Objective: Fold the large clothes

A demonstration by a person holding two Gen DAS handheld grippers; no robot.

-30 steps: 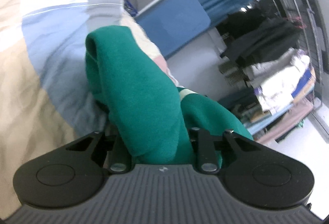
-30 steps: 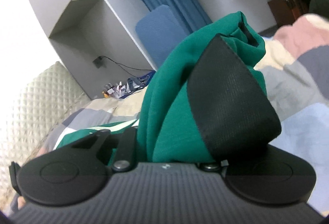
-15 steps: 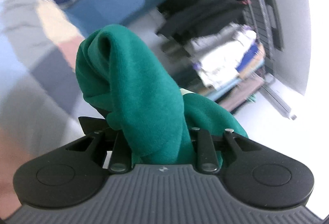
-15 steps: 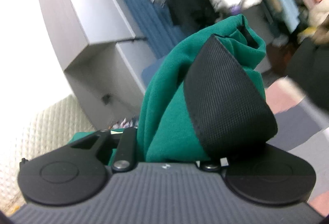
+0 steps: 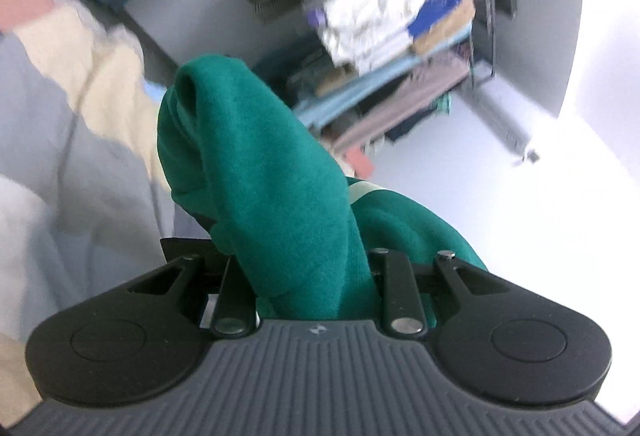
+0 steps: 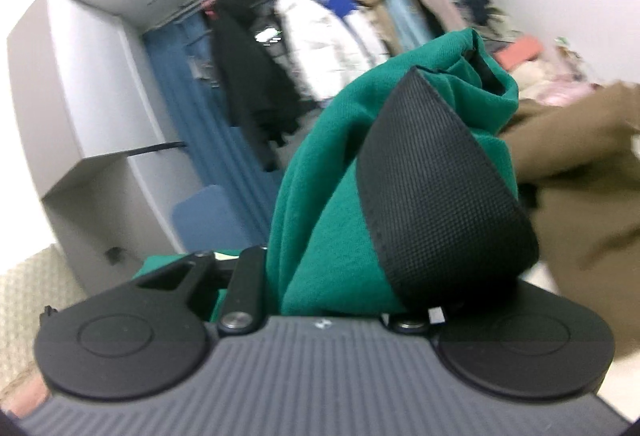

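While raised, the left gripper [image 5: 304, 276] clamps bunched green cloth [image 5: 264, 188]. Right gripper [image 6: 340, 276] jaws likewise pinch it, black band [image 6: 436, 204] included.

Green garment [image 5: 276, 196], soft knit, bunched into thick upright fold, raised in air. Pale stripe [image 5: 366, 192] shows on lower part. In right wrist view same green cloth [image 6: 320, 220] carries wide black woven band [image 6: 436, 192] draped over fold.

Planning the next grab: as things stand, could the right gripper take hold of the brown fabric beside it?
Probably not yet. The right gripper is clamped on the bunched green knit garment with its black woven band, which fills the jaws; the blurred brown fabric lies off to one side.
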